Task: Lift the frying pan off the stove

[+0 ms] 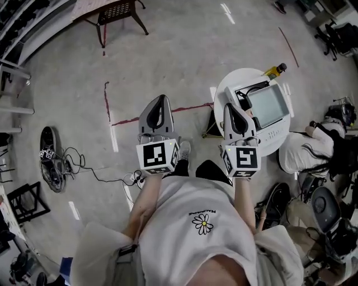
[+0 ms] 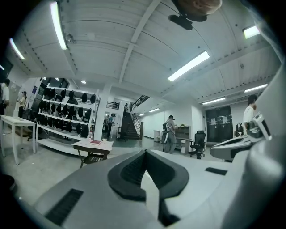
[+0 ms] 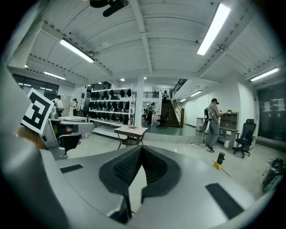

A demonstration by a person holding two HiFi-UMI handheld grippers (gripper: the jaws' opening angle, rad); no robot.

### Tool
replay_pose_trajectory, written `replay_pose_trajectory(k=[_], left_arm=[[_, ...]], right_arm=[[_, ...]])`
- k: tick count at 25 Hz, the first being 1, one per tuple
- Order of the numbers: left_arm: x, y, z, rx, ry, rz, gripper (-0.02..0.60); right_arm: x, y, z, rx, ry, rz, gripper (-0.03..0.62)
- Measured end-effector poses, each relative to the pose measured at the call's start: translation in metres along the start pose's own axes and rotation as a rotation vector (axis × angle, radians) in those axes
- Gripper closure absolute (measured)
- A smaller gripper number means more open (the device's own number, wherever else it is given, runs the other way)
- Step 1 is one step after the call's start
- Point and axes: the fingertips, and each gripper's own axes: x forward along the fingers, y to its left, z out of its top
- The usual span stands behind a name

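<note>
Nearest the camera, the person's white T-shirt with a daisy print filled the bottom of the head view, and both forearms reached forward from it. The left gripper and the right gripper were held side by side, apart, above the grey floor. Each was clenched. In its own view the dark pads met at the tips with nothing between them.

Just ahead and to the right of the right gripper stood a round white table. In the head view that gripper overlapped the table's left edge. On the table sat a white stove with a flat grey top, to the right of the right gripper's tip and well apart from the left gripper. A dark piece lay at the stove's left corner, just beside the right gripper's tip, too small to identify. The frying pan itself could not be picked out in any view.

Behind and to the left of the left gripper, a power strip with its cable lay on the floor. A red tape line ran across the floor to that gripper's left. Beyond the table stood a yellow-and-black object, and far ahead of the left gripper a small dark table.
</note>
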Motion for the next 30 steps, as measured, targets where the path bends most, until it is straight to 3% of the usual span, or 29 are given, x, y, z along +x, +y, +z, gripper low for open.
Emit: replay_pose_trajectory(k=[7,14,24,30], left_arm=[[0.011,0.02,-0.007,0.008,0.011,0.019,0.583],[0.026,-0.011,-0.001,0.014,-0.004,-0.009,0.582],[0.059,-0.131,0.008,0.013,-0.013,-0.273,0.581],[0.087,-0.179,0.002,0.025,0.0,-0.444,0.582]], right_arm=[[0.035,0.016,0.007,-0.021,-0.012,0.046,0.591],[0.024,-0.003,0.01,-0.008,-0.058,0.045,0.591],[-0.056,-0.108,-0.024,0.076,-0.058,-0.26,0.591],[-0.095,-0.141,-0.04,0.106,-0.031,-0.459,0.591]])
